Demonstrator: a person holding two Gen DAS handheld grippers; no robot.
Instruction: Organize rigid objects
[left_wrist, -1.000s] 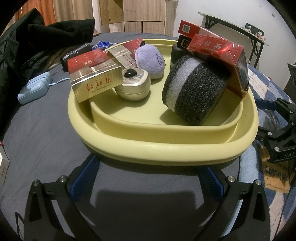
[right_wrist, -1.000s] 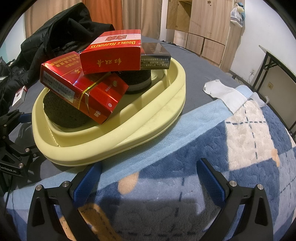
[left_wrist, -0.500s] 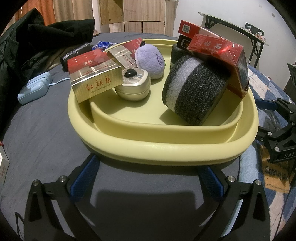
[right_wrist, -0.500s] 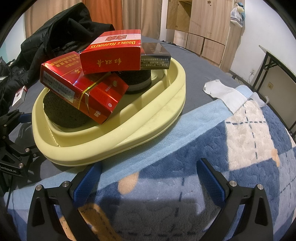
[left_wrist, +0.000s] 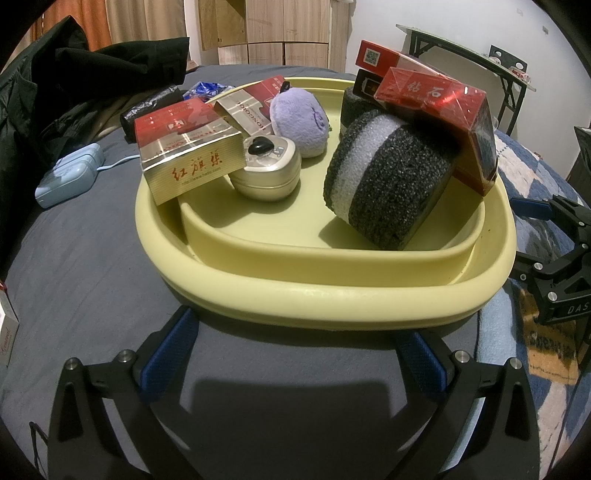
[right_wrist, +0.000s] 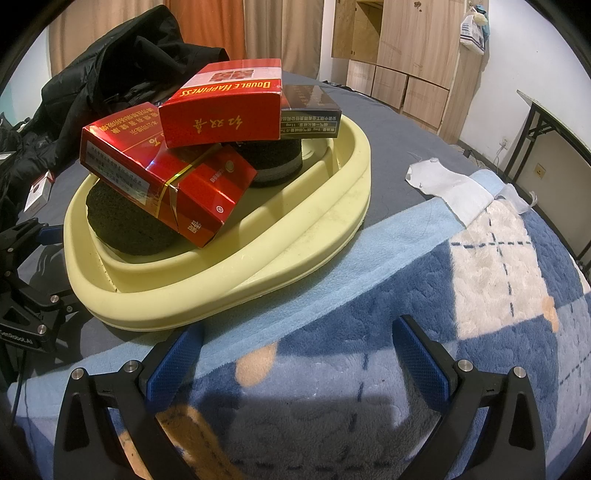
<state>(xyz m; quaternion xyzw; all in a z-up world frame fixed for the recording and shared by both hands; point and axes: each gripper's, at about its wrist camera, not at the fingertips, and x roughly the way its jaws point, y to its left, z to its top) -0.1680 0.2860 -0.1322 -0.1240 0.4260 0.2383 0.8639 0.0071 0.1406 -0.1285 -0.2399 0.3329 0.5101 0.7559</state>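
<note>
no change is seen against the earlier frames; both grippers are held as before. left gripper (left_wrist: 295, 354) is spread wide, nothing grasped, hovering over grey bedsheet (left_wrist: 92, 266) just short of the pale yellow plastic tray (left_wrist: 332, 299). right gripper (right_wrist: 295, 354) is likewise spread wide and empty, over the blue patterned fleece blanket (right_wrist: 424, 280). in the tray lie a gold-and-red cigarette box (left_wrist: 188, 162), a black-and-white foam roll (left_wrist: 388, 184) and a red double happiness box (right_wrist: 221, 110).
</note>
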